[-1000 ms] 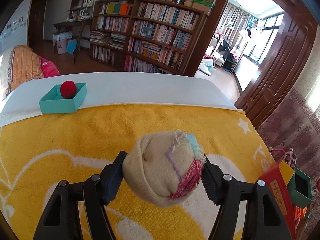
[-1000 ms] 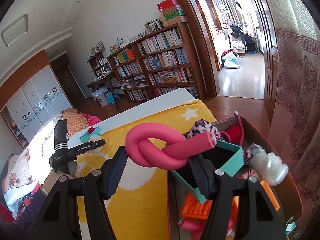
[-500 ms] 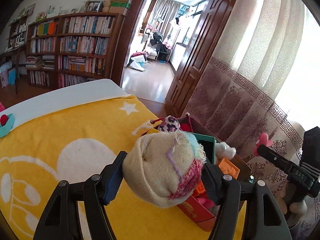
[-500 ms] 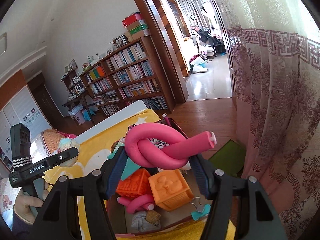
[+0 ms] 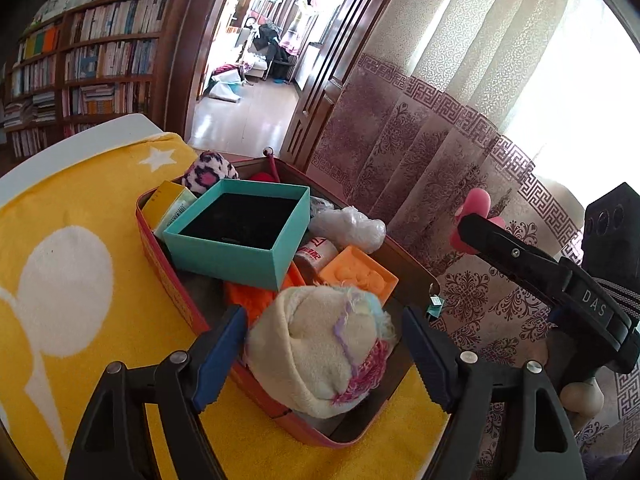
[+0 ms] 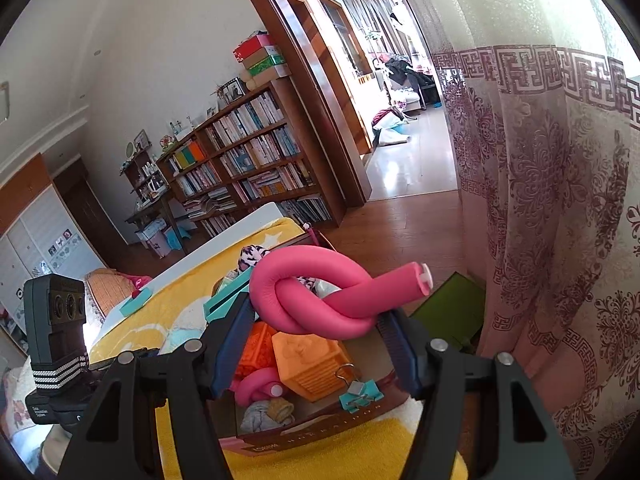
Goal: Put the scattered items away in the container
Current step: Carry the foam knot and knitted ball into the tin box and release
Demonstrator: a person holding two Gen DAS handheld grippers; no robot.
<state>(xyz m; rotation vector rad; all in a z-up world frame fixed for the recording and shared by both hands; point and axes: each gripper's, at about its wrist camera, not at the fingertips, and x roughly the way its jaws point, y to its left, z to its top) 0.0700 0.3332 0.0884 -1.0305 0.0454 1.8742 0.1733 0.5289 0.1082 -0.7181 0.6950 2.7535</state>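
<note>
Your left tool [image 5: 322, 344] is opening, its pads clear of the rolled cream sock [image 5: 320, 344] at lower centre, over the red box [image 5: 168, 280]. Your right tool [image 6: 316, 338] grips the knotted pink foam tube [image 6: 320, 300] mid-frame, above that box.

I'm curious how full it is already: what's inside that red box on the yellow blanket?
In the red box: a teal box, orange blocks, a spotted plush, a white bag. What lies beneath them is hidden.

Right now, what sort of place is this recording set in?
Most likely a bedroom in a home: a bed under a yellow blanket, a tall bookshelf along the wall, and patterned curtains by a window.
</note>
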